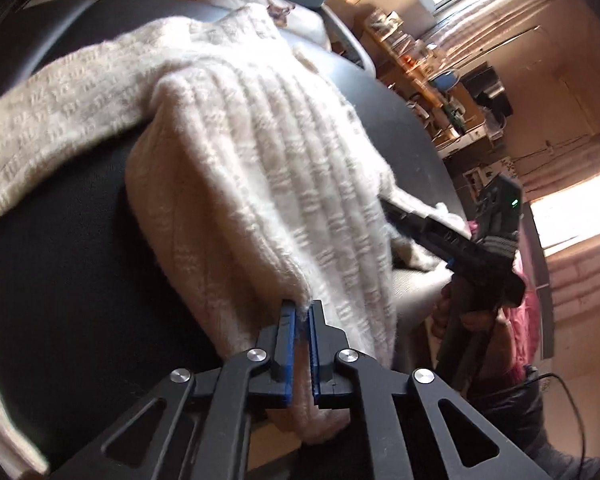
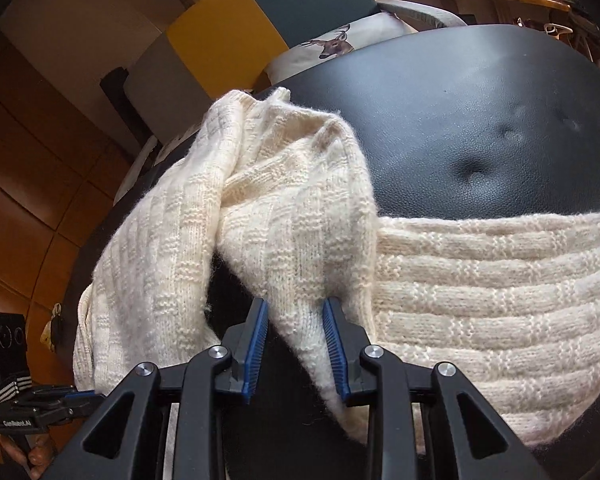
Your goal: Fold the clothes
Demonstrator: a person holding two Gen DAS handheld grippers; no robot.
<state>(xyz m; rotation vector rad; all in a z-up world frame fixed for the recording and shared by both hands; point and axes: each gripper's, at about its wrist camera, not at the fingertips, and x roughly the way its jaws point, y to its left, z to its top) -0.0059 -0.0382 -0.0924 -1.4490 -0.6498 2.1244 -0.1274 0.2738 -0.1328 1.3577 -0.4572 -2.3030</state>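
Observation:
A cream ribbed knit sweater point(image 1: 236, 152) lies spread over a black leather surface point(image 1: 60, 272). My left gripper point(image 1: 302, 306) is shut on a folded edge of the sweater, which bunches between its blue pads. That gripper also shows at the lower left of the right wrist view point(image 2: 94, 398). My right gripper point(image 2: 296, 306) is open, its fingers straddling a raised corner of the sweater point(image 2: 296, 240) whose knit face spans the gap. From the left wrist view, the right gripper point(image 1: 392, 206) reaches into the sweater's far edge, held by a hand point(image 1: 472, 320).
A deer-print cushion point(image 2: 332, 46) and a yellow and teal chair back point(image 2: 236, 28) stand behind the black leather surface point(image 2: 480, 120). Cluttered shelves point(image 1: 428, 76) line the far wall. Pink fabric point(image 1: 516, 320) and a black cable point(image 1: 568, 400) lie near the hand. Wood panelling point(image 2: 28, 184) is at left.

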